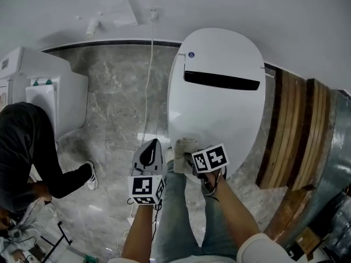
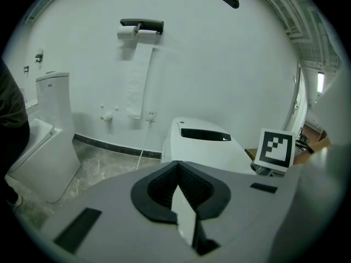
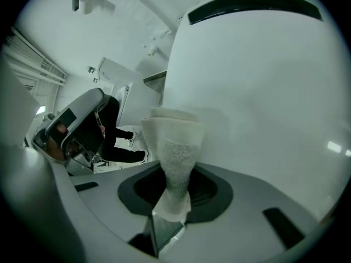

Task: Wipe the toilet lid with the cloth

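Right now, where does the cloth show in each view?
Head view: cloth, bottom centre, at the toilet lid's near edge.
Left gripper view: not in it.
Right gripper view: centre, clamped in the right gripper.
Shared landmark: the lid's black strip.

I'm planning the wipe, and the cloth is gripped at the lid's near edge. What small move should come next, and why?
Probably push the right claw forward, dragging the cloth up the lid toward its far end. The cloth sits at the near edge, so almost all the white surface lies ahead of it.
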Tool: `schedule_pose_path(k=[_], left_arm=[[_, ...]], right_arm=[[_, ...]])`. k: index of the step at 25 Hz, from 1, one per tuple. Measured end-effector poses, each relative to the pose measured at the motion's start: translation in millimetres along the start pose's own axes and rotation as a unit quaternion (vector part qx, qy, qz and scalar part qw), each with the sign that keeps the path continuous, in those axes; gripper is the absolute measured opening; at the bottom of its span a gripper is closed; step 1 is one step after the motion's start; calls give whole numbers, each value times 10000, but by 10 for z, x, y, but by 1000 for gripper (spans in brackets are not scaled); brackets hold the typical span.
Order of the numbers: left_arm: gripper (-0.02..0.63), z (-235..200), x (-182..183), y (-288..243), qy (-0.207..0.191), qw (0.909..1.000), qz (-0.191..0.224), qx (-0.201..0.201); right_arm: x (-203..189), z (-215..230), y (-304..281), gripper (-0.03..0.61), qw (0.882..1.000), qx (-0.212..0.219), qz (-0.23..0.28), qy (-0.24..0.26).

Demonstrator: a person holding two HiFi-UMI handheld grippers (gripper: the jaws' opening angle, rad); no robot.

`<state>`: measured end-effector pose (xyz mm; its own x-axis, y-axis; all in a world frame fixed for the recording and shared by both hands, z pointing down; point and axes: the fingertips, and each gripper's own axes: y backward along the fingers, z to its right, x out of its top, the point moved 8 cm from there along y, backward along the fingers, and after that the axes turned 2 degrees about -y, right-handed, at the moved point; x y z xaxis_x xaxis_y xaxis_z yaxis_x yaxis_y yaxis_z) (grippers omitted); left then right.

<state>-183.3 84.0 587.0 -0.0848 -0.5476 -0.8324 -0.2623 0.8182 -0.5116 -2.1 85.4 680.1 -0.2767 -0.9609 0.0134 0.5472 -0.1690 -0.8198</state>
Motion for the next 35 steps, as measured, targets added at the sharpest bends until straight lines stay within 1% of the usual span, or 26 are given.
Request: schedule_pose_path(k=[2,5,7,9,12,15,17,19,22,24,26,28,30,32,35], left_arm=[[12,83,4,-41,18,10000,17,-57],[12,244,1,-102,33,9999,21,-155],[12,354,-1,-139,27,9998,21,-217],[12,464,1,-170,8,9996,27,-283],[12,602,-10,-197,-31,9993,21,-365],[12,696,-36,-207,-74,9992,3,-391],[12,749,-59,-184,-74,9993,-19,-377],[12,764,-70,-158,-57,9994,-29,-339],[12,718,-68,-142,-39,9997,-4,-246],[12,674,-67,-128,-21,9998,13,-172],[12,635,-56,-115,-8,9999,56,-120],[12,621,-52,-88,-21,9999,77,-106],[12,618,-58,-59,-47,9999,72,-117],[12,608,-74,-33,-67,9999,49,-123],[12,609,-114,-7,-55,9999,2,-132]], right_arm=[[-94,216,159,92,9998,-72,50,-170],[-296,665,483,92,9979,-240,192,-565],[-449,1017,725,94,9947,-385,309,-899],[-596,1362,976,94,9901,-640,416,-1176],[-772,1771,1268,94,9827,-1125,513,-1379],[-854,1942,1379,94,9791,-1341,571,-1420],[-882,1879,1403,92,9802,-1380,610,-1281],[-888,1666,1374,92,9850,-1248,633,-1011],[-885,1173,1119,92,9945,-661,520,-616],[-893,823,834,92,9984,-275,340,-365],[-888,515,534,92,9998,-35,139,-122],[-894,261,283,92,9999,113,-43,82],[-903,90,90,92,9995,198,-171,193],[-907,20,-45,92,9993,168,-251,227],[-939,121,-64,92,9996,-18,-245,154]])
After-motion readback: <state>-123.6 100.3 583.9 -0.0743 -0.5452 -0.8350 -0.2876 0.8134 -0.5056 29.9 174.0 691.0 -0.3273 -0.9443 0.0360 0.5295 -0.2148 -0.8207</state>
